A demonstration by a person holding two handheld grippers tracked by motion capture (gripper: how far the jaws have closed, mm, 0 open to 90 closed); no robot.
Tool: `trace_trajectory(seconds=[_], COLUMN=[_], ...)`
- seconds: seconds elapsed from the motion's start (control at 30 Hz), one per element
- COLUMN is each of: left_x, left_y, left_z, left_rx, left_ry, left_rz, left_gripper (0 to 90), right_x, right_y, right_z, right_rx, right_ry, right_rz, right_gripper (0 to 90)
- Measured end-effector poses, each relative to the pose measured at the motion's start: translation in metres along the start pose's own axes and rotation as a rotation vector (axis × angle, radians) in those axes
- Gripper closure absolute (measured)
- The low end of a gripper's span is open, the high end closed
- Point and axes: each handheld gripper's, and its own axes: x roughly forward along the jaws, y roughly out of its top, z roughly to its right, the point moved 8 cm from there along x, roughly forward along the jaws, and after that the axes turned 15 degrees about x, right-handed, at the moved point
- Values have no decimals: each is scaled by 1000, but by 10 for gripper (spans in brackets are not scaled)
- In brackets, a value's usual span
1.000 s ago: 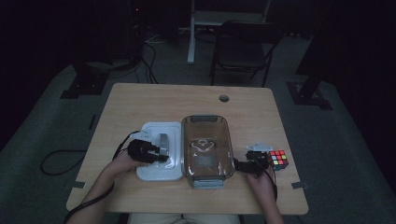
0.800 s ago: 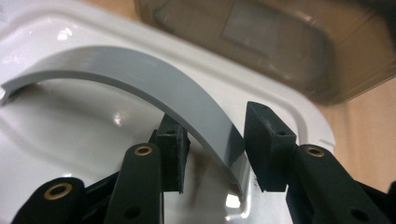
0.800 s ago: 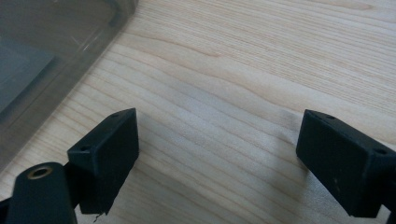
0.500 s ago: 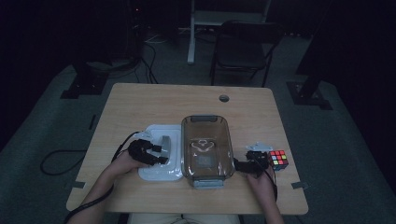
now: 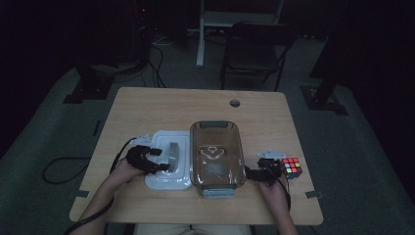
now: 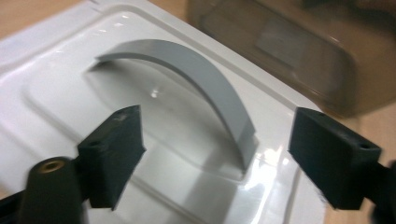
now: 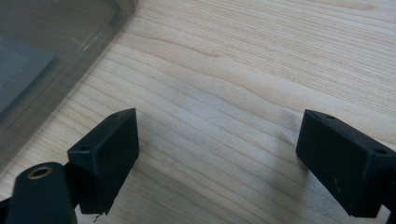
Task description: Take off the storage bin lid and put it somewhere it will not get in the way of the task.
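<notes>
The left tool (image 6: pixel 215 158) is hovering over the white lid (image 5: pixel 169 159), which is lying flat on the tabletop (image 5: pixel 161 105) just beside the brown transparent container (image 5: pixel 217 152). Its jaws have just been opening and are now standing wide, with the grey arched handle (image 6: pixel 196 88) between them but not pressed by either pad. The step in hand is, I think, letting go of the lid after setting it down. To do it well, the left tool is needing to rise straight away from the handle without catching it, so the lid is not sliding. The right tool (image 7: pixel 219 158) is resting wide open over bare wood, near the container's edge (image 7: pixel 70 60) and the colour cube (image 5: pixel 291 167), holding nothing.
</notes>
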Motion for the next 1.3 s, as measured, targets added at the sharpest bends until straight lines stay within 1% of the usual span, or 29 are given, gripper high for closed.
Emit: trace_trajectory(seconds=[0.03, 0.07, 0.13, 0.17, 0.2, 0.23, 0.27, 0.33, 0.4, 0.47, 0.5, 0.57, 0.6, 0.63, 0.67, 0.7, 0.77, 0.8, 0.83, 0.87, 0.93, 1.07, 1.13, 1.17, 1.2, 1.23, 1.3], left_x=[-1, -4, -7, -8, -9, -10, -10, -12, -15, -17, -18, -21, -24, -25, -27, -29, -32, -35, -36, -38, -41, -48, -52, -55, -55, -60, -62], left_y=[0, 0, -1, -2, -4, -5, -6, -9, -11, -13, -14, -16, -18, -19, -21, -23, -26, -29, -31, -34, -38, -46, -51, -53, -53, -59, -65], left_z=[-1, -2, -4, -4, -4, -3, -3, -4, -5, -7, -8, -10, -13, -14, -15, -16, -17, -19, -20, -22, -23, -27, -30, -32, -32, -36, -38], left_rx=[-3, -15, -23, -31, -38, -42, -48, -55, -70, -74, -85, -101, -106, -110, -111, -116, -130, -140, -144, -158, -178, -217, -255, -272, -272, -309, -330], left_ry=[6, 20, 37, 35, 30, 23, 24, 45, 63, 93, 118, 147, 182, 199, 215, 242, 273, 307, 321, 346, 377, 458, 495, 511, 511, 541, 550], left_rz=[3, 14, 12, 11, -1, -12, -12, -25, -22, -15, -11, 1, 0, 1, -7, -11, -15, -22, -27, -37, -42, -58, -65, -59, -59, -55, -61], left_gripper=[126, 110, 109, 97, 83, 26, 6, 5, 6, 6, 6, 6, 6, 6, 6, 6, 6, 6, 6, 6, 6, 6, 6, 6, 6, 6, 6], right_x=[0, 0, 0, 0, 0, 0, 0, 0, 0, 0, 0, 0, 0, 0, 0, 0, 0, 0, 0, 0, 0, 0, 0, 0, 0, 0, 0], right_y=[0, 0, 0, 0, 0, 0, 0, 0, 0, 0, 0, 0, 0, 0, 0, 0, 0, 0, 0, 0, 0, 0, 0, 0, 0, 0, 0], right_z=[0, 0, 0, 0, 0, 0, 0, 0, 0, 0, 0, 0, 0, 0, 0, 0, 0, 0, 0, 0, 0, 0, 0, 0, 0, 0, 0], right_rx=[0, 0, 0, 0, 0, 1, 1, 1, 1, 1, 1, 1, 1, 1, 1, 1, 1, 1, 1, 1, 1, 0, 1, 1, 1, 1, 1], right_ry=[0, 0, 0, 0, 0, 0, 0, 0, 0, 0, 0, 0, 0, 0, 0, 0, 0, 0, 0, 0, 0, 0, 0, 0, 0, 0, 0], right_rz=[0, 0, 0, 0, 0, 0, 0, -1, 0, -1, 0, 0, 0, 0, -1, 0, -1, 0, 0, 0, 0, 0, 0, 0, 0, 0, 0], right_gripper=[129, 129, 129, 129, 129, 129, 129, 129, 129, 129, 129, 128, 129, 129, 129, 129, 129, 129, 129, 129, 129, 129, 129, 129, 129, 129, 129])
